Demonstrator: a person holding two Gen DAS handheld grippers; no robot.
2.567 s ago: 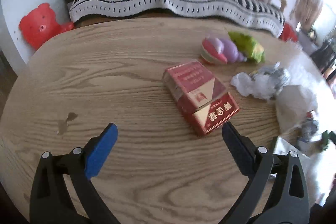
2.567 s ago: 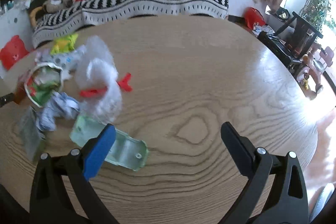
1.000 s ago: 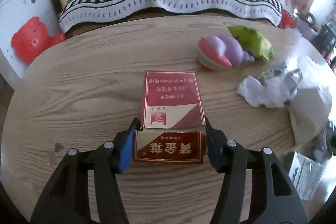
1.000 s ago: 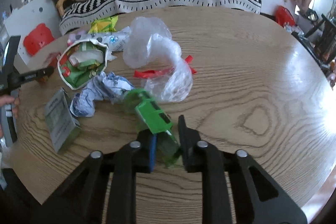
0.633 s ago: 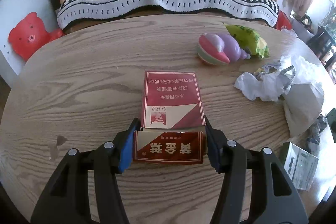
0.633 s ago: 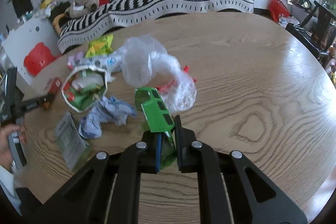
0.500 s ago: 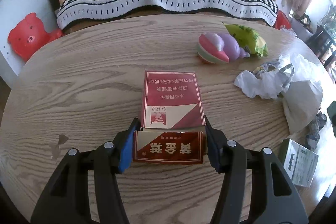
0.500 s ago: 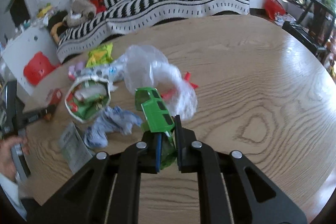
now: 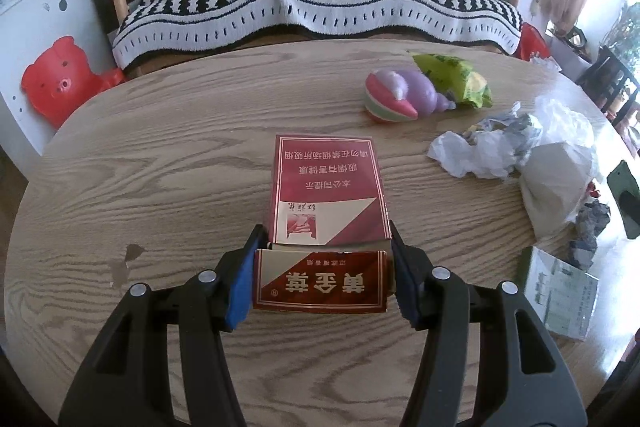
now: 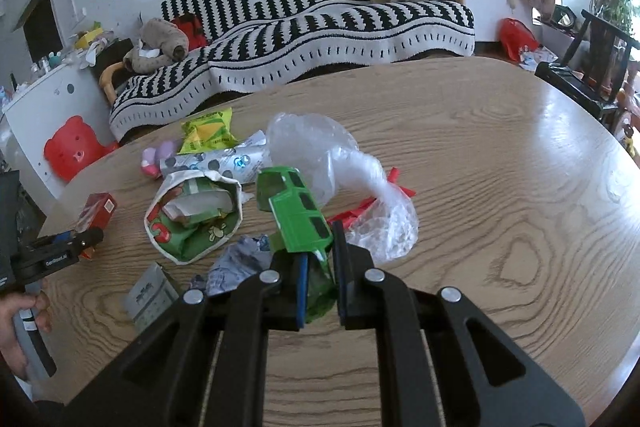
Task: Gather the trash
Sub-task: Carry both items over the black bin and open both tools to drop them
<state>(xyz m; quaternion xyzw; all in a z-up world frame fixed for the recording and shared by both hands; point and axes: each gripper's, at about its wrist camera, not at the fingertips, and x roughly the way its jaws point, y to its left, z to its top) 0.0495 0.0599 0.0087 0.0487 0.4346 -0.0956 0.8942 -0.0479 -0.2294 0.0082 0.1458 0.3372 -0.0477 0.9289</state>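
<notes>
- Red carton (image 9: 326, 227), a cigarette pack with its flap lifted, sits pinched at its near end between the blue pads of the left tongs (image 9: 323, 275); whether it is clear of the wooden worktop (image 9: 160, 155) I cannot tell
- Left wrist view, what is left: a pink and purple toy (image 9: 396, 97), a yellow-green snack bag (image 9: 456, 79), crumpled white paper (image 9: 476, 151) and a small grey box (image 9: 560, 297) all lie loose on the worktop, well apart from the carton
- Right wrist view: the right tongs (image 10: 320, 279) are pressed nearly together on a flattened green carton (image 10: 298, 215), which juts up and away from them
- Right wrist view, what is left: a torn green wrapper (image 10: 192, 223), a clear plastic bag (image 10: 340, 179) with red strips and a grey paper wad (image 10: 240, 261)
- No bin or sack shows in either view, so by my judgement two pieces are in hand, none is binned yet, and most of the litter is uncollected
</notes>
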